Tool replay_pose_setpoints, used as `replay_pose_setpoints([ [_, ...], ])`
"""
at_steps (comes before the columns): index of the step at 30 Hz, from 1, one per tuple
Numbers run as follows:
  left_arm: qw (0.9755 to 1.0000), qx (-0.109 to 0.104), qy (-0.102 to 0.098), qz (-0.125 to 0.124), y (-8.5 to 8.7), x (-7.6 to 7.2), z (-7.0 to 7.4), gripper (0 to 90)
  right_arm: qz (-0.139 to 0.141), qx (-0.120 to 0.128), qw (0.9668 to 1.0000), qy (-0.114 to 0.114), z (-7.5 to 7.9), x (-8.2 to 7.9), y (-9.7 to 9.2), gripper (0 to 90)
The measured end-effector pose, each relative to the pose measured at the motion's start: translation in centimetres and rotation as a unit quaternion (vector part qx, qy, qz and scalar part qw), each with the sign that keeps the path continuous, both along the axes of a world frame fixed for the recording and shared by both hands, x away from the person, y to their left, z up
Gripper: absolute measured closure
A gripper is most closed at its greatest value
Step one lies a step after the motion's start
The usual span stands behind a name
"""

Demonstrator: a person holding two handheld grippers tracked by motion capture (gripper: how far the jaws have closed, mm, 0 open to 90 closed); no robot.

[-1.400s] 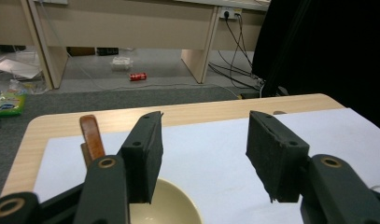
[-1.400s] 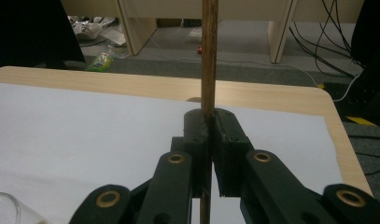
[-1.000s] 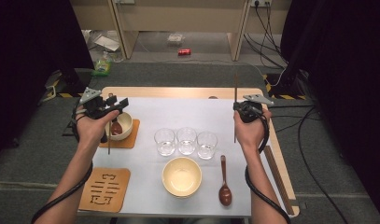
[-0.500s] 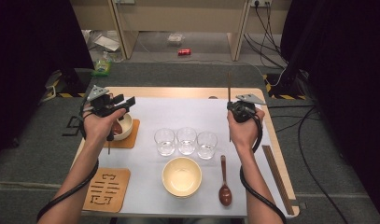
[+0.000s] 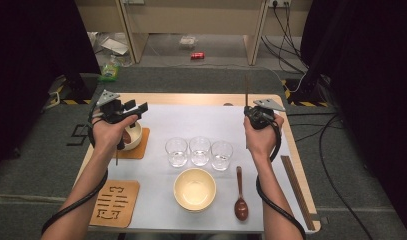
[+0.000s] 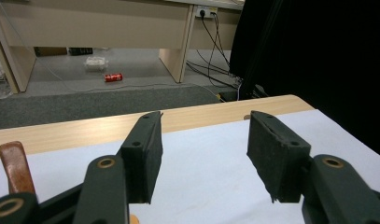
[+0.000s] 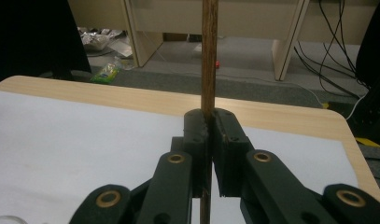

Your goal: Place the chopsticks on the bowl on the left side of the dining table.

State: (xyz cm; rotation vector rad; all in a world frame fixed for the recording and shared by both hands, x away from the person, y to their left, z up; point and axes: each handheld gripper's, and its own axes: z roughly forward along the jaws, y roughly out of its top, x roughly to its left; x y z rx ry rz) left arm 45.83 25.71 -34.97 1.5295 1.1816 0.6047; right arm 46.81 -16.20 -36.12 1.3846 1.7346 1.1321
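My right gripper (image 5: 249,114) is shut on a dark wooden chopstick (image 5: 247,89), which stands upright through its jaws. In the right gripper view the chopstick (image 7: 209,51) rises straight up from the closed pads of this gripper (image 7: 210,123). My left gripper (image 5: 136,108) hovers open above a small pale bowl (image 5: 135,139) on a wooden coaster (image 5: 142,151) at the table's left. In the left gripper view its jaws (image 6: 204,140) stand wide apart with nothing between them. A brown spoon handle (image 6: 12,165) shows at their left.
Three glasses (image 5: 200,150) stand in a row at mid-table. In front of them are a cream bowl (image 5: 194,189) and a brown spoon (image 5: 240,197). A second chopstick (image 5: 296,192) lies along the right edge. A carved coaster (image 5: 115,202) lies at the front left.
The right hand has drifted slightly left with the chopstick still gripped. The left hand has shifted very little, and its jaws stay open.
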Motion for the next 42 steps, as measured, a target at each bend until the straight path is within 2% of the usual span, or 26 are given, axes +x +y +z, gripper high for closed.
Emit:
replay_pose_setpoints([
  [8,0.9999,-0.002,-0.004,-0.011,-1.1,0.4,0.2,44.6,0.003,0.005,0.9998,-0.017,0.4,0.3,0.6,84.9],
  [30,0.9995,-0.003,-0.007,-0.032,-3.1,0.6,0.1,43.9,0.012,0.029,0.9991,-0.029,0.1,1.2,1.6,84.9],
  [42,0.9991,-0.001,-0.011,-0.040,-3.8,0.7,0.3,43.9,0.020,0.029,0.9985,-0.041,0.4,1.6,2.7,84.9],
])
